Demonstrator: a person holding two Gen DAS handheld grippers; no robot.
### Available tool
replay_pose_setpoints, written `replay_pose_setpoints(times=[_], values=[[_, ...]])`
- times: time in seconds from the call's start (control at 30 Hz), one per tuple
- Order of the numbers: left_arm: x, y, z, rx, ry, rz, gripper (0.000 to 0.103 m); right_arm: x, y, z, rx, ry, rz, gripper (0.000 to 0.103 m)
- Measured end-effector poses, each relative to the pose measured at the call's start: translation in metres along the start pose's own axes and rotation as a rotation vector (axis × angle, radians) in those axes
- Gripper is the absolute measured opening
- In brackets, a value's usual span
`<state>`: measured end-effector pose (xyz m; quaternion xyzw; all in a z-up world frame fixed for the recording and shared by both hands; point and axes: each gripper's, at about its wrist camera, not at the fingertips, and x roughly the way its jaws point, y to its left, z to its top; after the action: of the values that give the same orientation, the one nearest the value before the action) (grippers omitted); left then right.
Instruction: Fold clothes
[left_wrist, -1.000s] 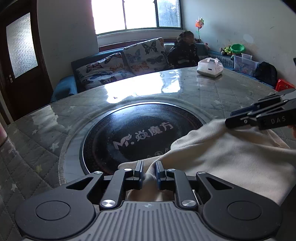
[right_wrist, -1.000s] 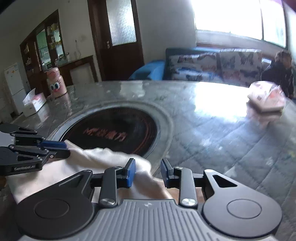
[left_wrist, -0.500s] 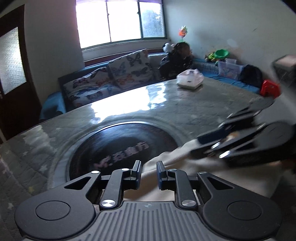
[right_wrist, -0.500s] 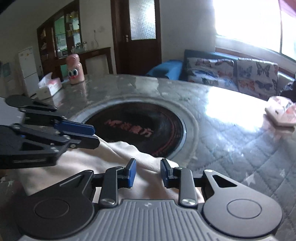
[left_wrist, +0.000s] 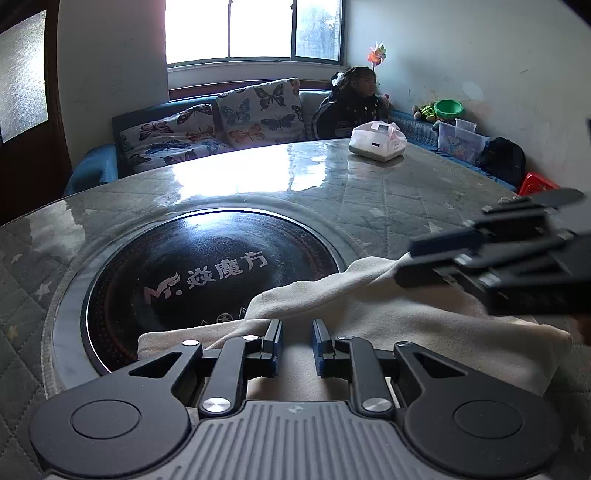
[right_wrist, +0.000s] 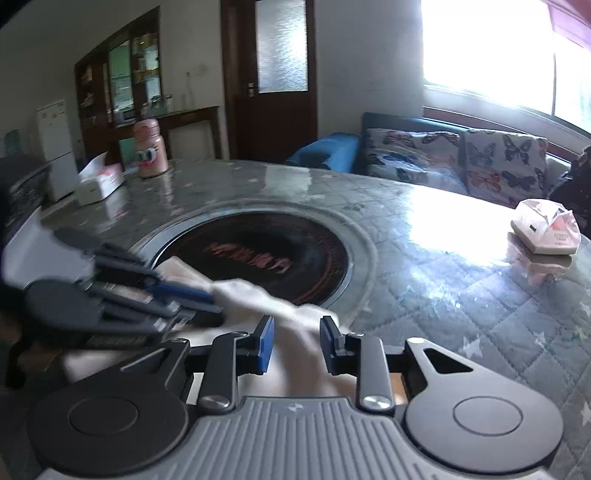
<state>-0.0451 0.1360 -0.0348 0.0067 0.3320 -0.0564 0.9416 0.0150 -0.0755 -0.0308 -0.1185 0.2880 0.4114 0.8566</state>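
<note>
Narrowly parted, the left claw (left_wrist: 296, 345) is seen in the left wrist view with cream cloth (left_wrist: 424, 321) between its blue pads; whether the pads press on it cannot be told. The cloth is spread on the round table (left_wrist: 388, 192), its far edge lying over the dark round plate (left_wrist: 207, 273) at the table's middle. At the right, the right claw (left_wrist: 404, 264) is seen side-on, closed on a raised fold of the cloth. A white bag (left_wrist: 377, 142) sits at the table's far side.

From the right wrist view, the right claw (right_wrist: 296, 343) is shown with cloth (right_wrist: 295, 369) bunched between its pads. The left claw (right_wrist: 207, 302), blurred, is seen at the left, over the cloth. A pink bottle (right_wrist: 149, 153) and a tissue box (right_wrist: 99, 182) are set at the far edge.
</note>
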Motion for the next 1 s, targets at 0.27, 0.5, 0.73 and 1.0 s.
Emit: replay_pose_setpoints(times=[0.27, 0.5, 0.73, 1.0], values=[[-0.002, 0.0, -0.003, -0.025, -0.017, 0.001, 0.03, -0.001, -0.016, -0.024, 0.054, -0.018, 0.005, 0.029], [0.0, -0.007, -0.004, -0.02, -0.036, 0.006, 0.05, -0.007, -0.011, -0.025, 0.026, -0.036, 0.029, 0.054], [0.002, -0.004, -0.005, -0.047, -0.038, 0.036, 0.076, -0.015, -0.005, -0.032, -0.039, -0.013, 0.046, 0.069], [0.0, -0.002, -0.007, -0.071, -0.038, 0.055, 0.093, -0.029, -0.011, -0.039, -0.012, -0.009, 0.059, 0.079]])
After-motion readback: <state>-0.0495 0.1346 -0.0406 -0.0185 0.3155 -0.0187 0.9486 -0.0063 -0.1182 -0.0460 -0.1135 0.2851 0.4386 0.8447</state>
